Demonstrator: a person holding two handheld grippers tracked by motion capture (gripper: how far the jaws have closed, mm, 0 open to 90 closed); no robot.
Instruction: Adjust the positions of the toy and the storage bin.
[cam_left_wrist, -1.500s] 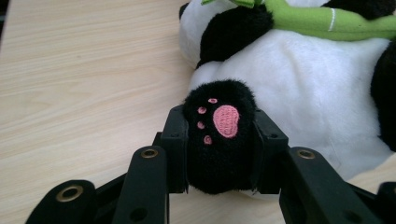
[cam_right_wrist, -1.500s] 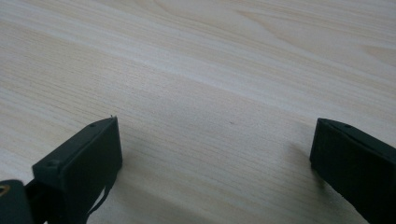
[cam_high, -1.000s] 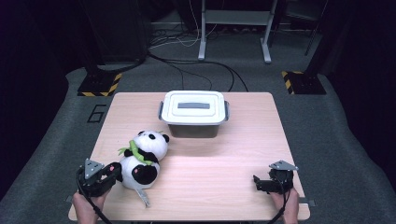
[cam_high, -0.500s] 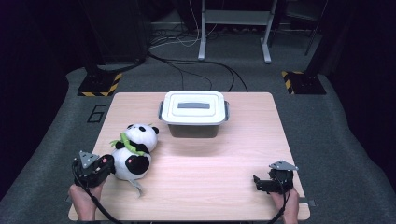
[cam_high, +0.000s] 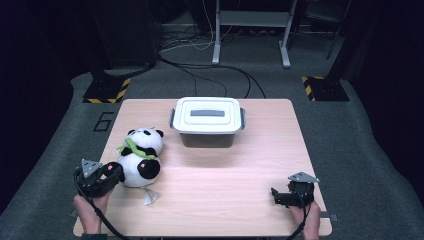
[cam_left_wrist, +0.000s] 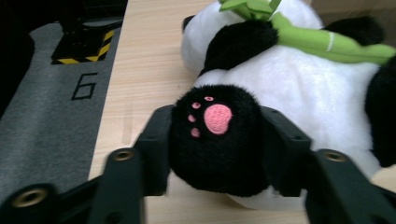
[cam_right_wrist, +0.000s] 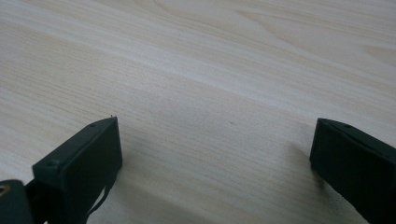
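From my seat, nearest to me on the left, my left gripper (cam_high: 111, 174) sits low at the front-left corner of the surface (cam_high: 225, 200), its jaws to either side of the panda's black foot (cam_left_wrist: 215, 140) with the pink paw print. Those jaws have just been opening. The foot fills the gap between them and the pads look to be touching the fur on both sides, though I cannot tell how firmly they press. The plush panda (cam_high: 140, 157) lies on the surface just beyond that gripper, head pointing away from me, a green leafy collar (cam_high: 134, 147) across its neck and a small grey tag (cam_high: 150, 197) trailing from its near side onto the wood.

Over at the front-right corner my right gripper (cam_high: 280, 196) rests low over bare wood, jaws spread wide apart with nothing between them.

Farther back, around the middle of the surface, stands a grey lidded box (cam_high: 208, 121), well apart from the panda. Beyond the far edge, cables (cam_high: 200, 70) run over the floor.
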